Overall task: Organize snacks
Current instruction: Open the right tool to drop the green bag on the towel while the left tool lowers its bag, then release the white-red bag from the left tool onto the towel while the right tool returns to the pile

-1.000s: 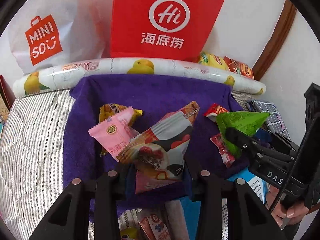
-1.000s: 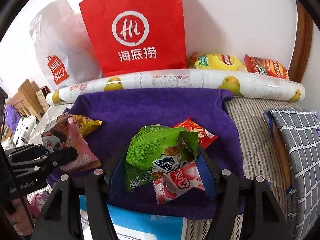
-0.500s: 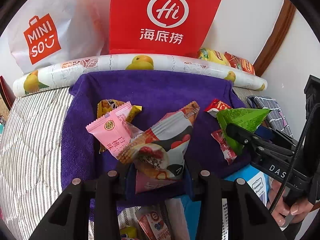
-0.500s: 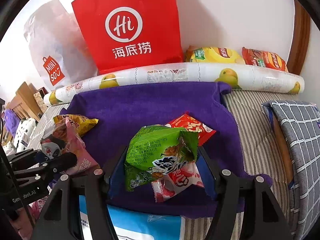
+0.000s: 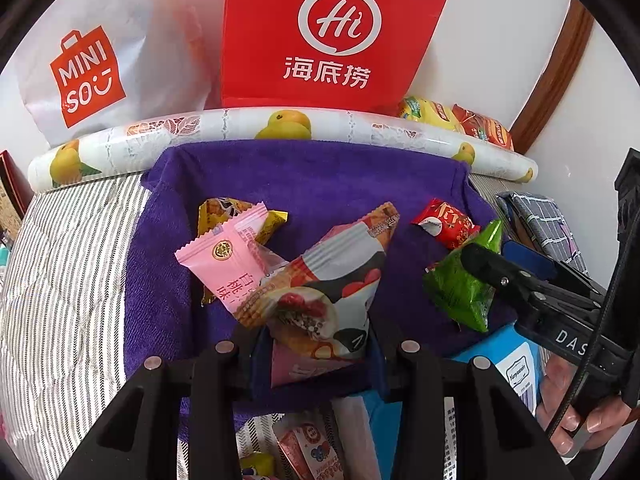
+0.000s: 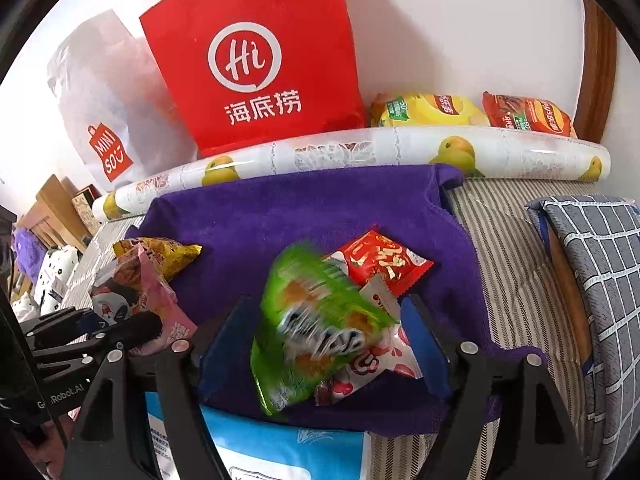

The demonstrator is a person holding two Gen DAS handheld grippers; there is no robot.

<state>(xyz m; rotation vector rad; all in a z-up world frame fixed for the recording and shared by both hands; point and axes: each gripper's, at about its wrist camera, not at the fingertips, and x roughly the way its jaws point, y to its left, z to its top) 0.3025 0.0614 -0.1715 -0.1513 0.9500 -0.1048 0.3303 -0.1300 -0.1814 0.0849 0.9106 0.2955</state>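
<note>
**Green packet slipping free on the right, panda packet still pinched on the left**

My left claw is pinching a pink and white packet with a panda print, the blue pads pressed on its lower end while its top corner tilts up and to the right over the purple towel. Just behind it, to the left, a pale pink packet lies across a yellow packet, both on the towel.

My right claw is spreading. The green packet sits between its pads, blurred, and I see a gap between the packet and each blue pad, so nothing presses on it. Under the green packet lies a white and pink packet, and just beyond that a red packet rests on the towel. In the left view the green packet stands near the towel's right edge, with the right claw's black finger against it.

At the far edge of the towel runs a rolled sheet printed with yellow fruit. Behind it a red paper bag and a white shopping bag lean on the wall, with a yellow crisp bag and a red crisp bag to their right. A blue and white pack lies at the near edge of the towel. The striped bedding spreads out on both sides, and a checked grey cushion sits far right.
</note>
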